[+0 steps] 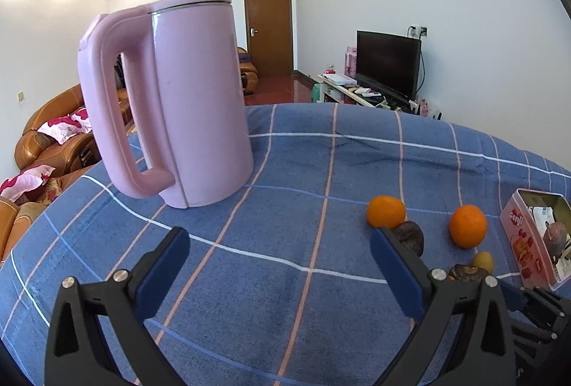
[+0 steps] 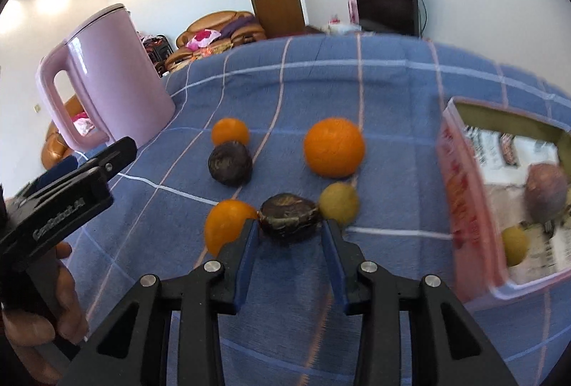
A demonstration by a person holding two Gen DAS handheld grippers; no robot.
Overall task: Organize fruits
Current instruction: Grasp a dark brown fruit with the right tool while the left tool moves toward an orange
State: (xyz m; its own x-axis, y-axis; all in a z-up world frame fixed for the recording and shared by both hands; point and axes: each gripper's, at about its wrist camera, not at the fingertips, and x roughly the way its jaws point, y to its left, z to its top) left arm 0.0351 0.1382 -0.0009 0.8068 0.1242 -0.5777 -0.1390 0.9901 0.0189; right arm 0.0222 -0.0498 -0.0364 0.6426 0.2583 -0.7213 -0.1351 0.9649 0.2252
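Observation:
In the right wrist view, my right gripper (image 2: pixel 289 225) is open, its fingertips on either side of a dark wrinkled fruit (image 2: pixel 288 214) on the blue checked cloth (image 2: pixel 321 82). Beside it lie a small orange (image 2: pixel 225 224) on the left and a yellow fruit (image 2: pixel 339 202) on the right. Further off are a large orange (image 2: pixel 334 147), another dark fruit (image 2: pixel 230 163) and a small orange (image 2: pixel 230 131). A pink tin (image 2: pixel 464 207) at right holds a purple fruit (image 2: pixel 546 191) and a yellow fruit (image 2: pixel 514 243). My left gripper (image 1: pixel 280 236) is open and empty above the cloth.
A tall pink kettle (image 1: pixel 178 100) stands on the cloth at left, also seen in the right wrist view (image 2: pixel 110 75). The cloth (image 1: pixel 285 279) ends at the far edge, with a sofa (image 1: pixel 53 143), a TV (image 1: pixel 387 61) and a door (image 1: pixel 269 25) beyond.

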